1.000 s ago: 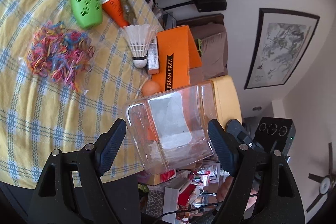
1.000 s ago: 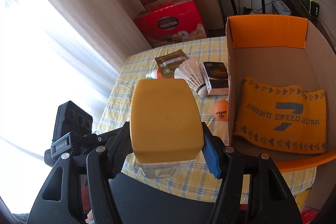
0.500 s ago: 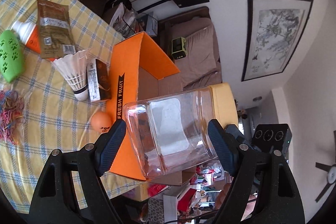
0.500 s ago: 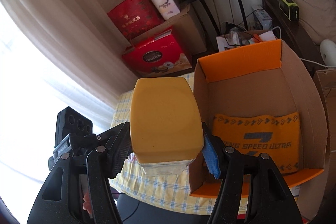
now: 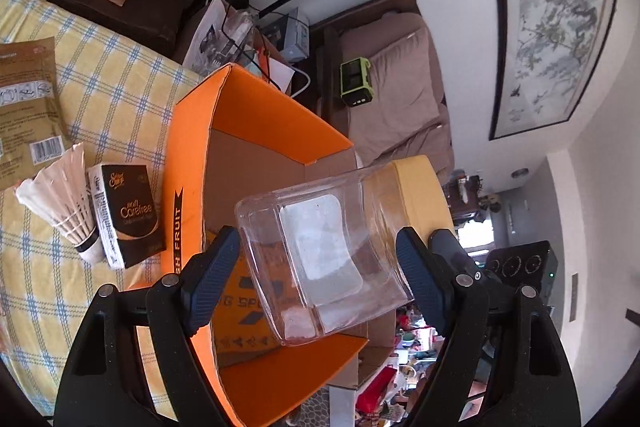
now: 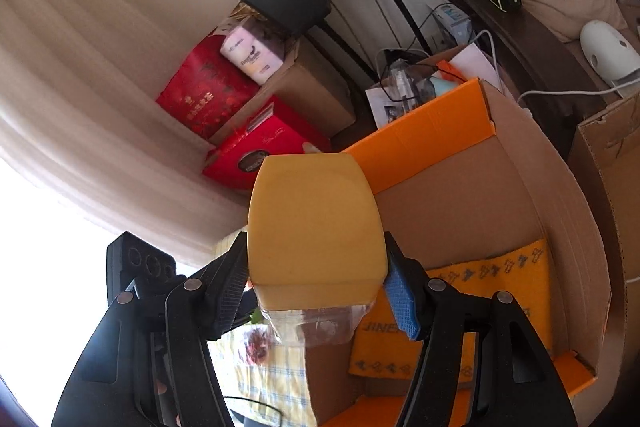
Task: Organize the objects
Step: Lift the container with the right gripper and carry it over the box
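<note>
Landmark = orange cardboard box (image 5: 188,163) marked FRESH FRUIT, open top, standing on the yellow-checked tablecloth (image 5: 108,75)

Progress, left to right in the left wrist view: still out on the cloth to the left of the box – a brown foil packet (image 5: 28,107) furthest from it, a white shuttlecock (image 5: 60,195) nearer, and a black Soft Caress carton (image 5: 126,213) just beside the box wall. Inside the box only an orange JINENG SPEED ULTRA towel (image 6: 480,291) shows, lying on the floor of the box. So roughly one item stowed, one in transit, at least three left; judged early to midway. Anything further left on the table is out of frame.

In transit: clear plastic jar (image 5: 320,259) with yellow lid (image 6: 316,227), empty as far as visible, lying on its side in the air above the box opening, over the towel, not yet lowered in.

Pose: left gripper (image 5: 316,275) comes at the jar's base end, angled down toward the box – jaws sit either side of the clear body, closed on it by the look of it, though the fisheye leaves pad contact slightly unsure. Right gripper (image 6: 316,291) comes from the opposite end, angled down, jaws clamped on the lid's two sides. Jar hangs between the two grippers above the box's near half
</note>
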Motion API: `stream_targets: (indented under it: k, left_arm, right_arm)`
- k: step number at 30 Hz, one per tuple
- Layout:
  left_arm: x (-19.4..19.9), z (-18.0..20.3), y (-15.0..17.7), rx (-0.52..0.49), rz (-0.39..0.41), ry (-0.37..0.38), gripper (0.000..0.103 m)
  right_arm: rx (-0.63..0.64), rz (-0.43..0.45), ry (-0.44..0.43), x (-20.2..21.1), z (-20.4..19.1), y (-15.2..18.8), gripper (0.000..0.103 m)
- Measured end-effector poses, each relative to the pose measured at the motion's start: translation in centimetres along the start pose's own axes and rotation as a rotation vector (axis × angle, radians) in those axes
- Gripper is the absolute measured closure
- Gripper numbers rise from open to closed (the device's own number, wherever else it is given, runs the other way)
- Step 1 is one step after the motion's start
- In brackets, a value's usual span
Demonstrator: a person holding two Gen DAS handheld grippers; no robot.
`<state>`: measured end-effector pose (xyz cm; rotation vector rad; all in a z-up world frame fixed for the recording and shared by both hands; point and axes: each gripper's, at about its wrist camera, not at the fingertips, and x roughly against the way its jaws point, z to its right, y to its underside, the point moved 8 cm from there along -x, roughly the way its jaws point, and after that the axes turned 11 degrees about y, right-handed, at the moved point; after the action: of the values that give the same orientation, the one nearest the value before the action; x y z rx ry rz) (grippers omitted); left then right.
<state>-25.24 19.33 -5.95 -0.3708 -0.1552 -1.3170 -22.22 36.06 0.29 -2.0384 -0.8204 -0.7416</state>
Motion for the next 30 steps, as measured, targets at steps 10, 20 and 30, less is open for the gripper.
stream_targets:
  k: [10, 20, 30]
  left_arm:
    - [-4.3, -1.6, -2.1, -0.036, -0.059, -0.089, 0.026]
    - [-6.1, -2.1, -2.7, -0.057, -0.077, -0.138, 0.026]
    - [-5.8, -0.9, -2.5, -0.16, -0.131, -0.163, 0.026]
  right_arm:
    - [-0.188, -0.025, -0.05, -4.2, 5.0, -2.3, 0.04]
    - [-0.272, -0.042, -0.051, -6.6, 7.8, -3.2, 0.039]
    - [-0.412, -0.075, -0.089, -8.5, 10.4, -2.4, 0.04]
